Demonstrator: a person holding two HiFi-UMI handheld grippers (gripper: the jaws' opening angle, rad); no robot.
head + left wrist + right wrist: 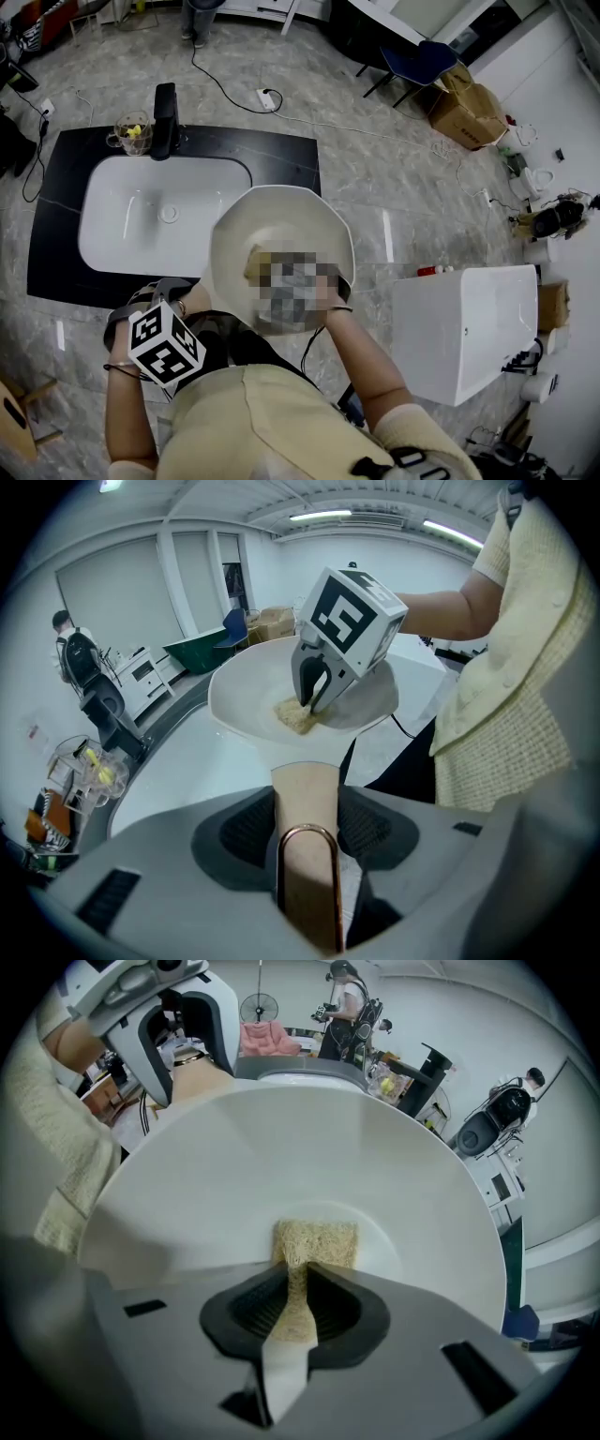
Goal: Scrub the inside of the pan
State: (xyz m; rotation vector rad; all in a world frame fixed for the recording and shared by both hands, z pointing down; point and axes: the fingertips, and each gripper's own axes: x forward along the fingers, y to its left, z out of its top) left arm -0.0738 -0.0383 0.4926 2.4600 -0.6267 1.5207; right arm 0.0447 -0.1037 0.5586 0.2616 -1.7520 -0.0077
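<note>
The left tool (307, 832) clamps the stiff, likely slick pan (281, 220) by its handle (307, 789), while the right tool (298, 1307) pinches a soft sponge (319, 1239) against the pan's floor.

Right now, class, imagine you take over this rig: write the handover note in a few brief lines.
Left gripper shut on the handle, holding the pan up near the sink.
Right gripper shut on the sponge, pressed on the pan's inside.
Done: both grips made, sponge touching.
Left: scrub round the inside; how much is already scrubbed doesn't show.
</note>
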